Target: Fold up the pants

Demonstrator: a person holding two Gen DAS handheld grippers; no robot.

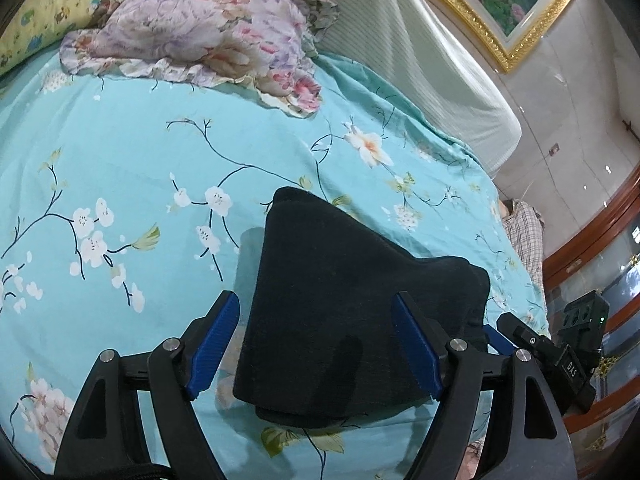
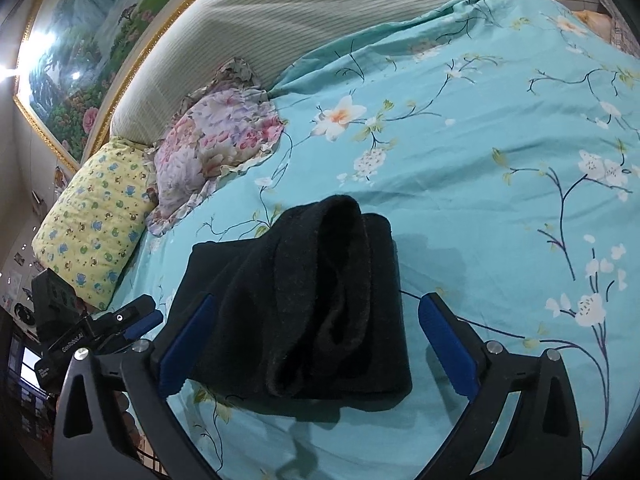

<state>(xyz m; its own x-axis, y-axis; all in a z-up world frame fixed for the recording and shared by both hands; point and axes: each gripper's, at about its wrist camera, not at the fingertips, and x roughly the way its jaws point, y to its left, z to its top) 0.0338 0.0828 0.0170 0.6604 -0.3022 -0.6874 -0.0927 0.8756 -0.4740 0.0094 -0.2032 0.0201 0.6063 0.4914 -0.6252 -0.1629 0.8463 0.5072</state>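
One pair of black pants lies on the bed, folded into a thick, soft bundle. The cloth looks fuzzy, like fleece. From the right wrist camera the pants show a rolled, puffy layer on top with a dark hollow running down it, and flatter layers under it. The edges are rounded, not sharp.

The bed sheet is smooth and light blue, with thin dark branches and white flowers printed on it.

The left gripper has two fingers with blue ribbed pads. The fingers are spread wide apart, one on each side of the bundle, and they hold nothing. The right gripper has the same two blue pads, also spread wide on either side of the pants and gripping nothing. Whether any pad touches the cloth cannot be told.

There are two pillows at the head of the bed. One flowery pillow is pink and purple with a frilly edge. One yellow pillow has little blue and green animals on it. They sit side by side, touching. Behind them is a pale headboard with fine ribs. Above it hangs one picture in a shiny gold frame.
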